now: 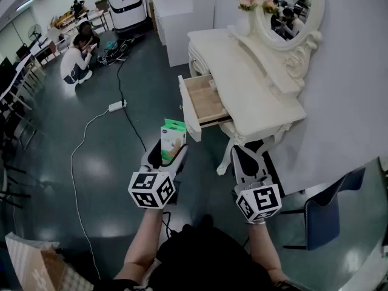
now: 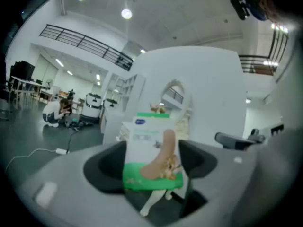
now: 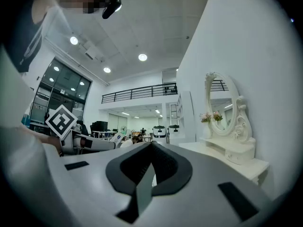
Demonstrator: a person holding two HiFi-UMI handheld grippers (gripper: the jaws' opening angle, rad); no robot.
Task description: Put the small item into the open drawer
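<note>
Head view shows a white dressing table (image 1: pixel 260 102) that stands against the wall, with an oval mirror (image 1: pixel 290 8) and pink flowers (image 1: pixel 248 2) on its back part. One drawer (image 1: pixel 203 99) is pulled out of the table's front, and its wooden inside is open from above. The white front panel of the drawer is the edge nearest to the grippers. In front of the table the dark floor (image 1: pixel 121 162) is wide and free. Only a white cable with a power strip (image 1: pixel 116 105) lies there, well apart from the table. A blue chair (image 1: pixel 324 214) stands beside the table, near the right gripper.

The left gripper (image 1: pixel 167 155) grips a small box (image 1: pixel 173 135) between its jaws, in the air in front of the table. The box is near the drawer's front panel and not touching it. In the left gripper view the black pads press on both sides of the box (image 2: pixel 152 150). Its long axis runs along the jaws. The end with the blue logo points away from the gripper, toward the table, and the green band is the end inside the jaws. The side with a foot picture faces the camera.

The right gripper (image 1: pixel 241 155) hangs in front of the table's leg, and in the right gripper view its jaws are closed together with nothing between them (image 3: pixel 150 150).
</note>
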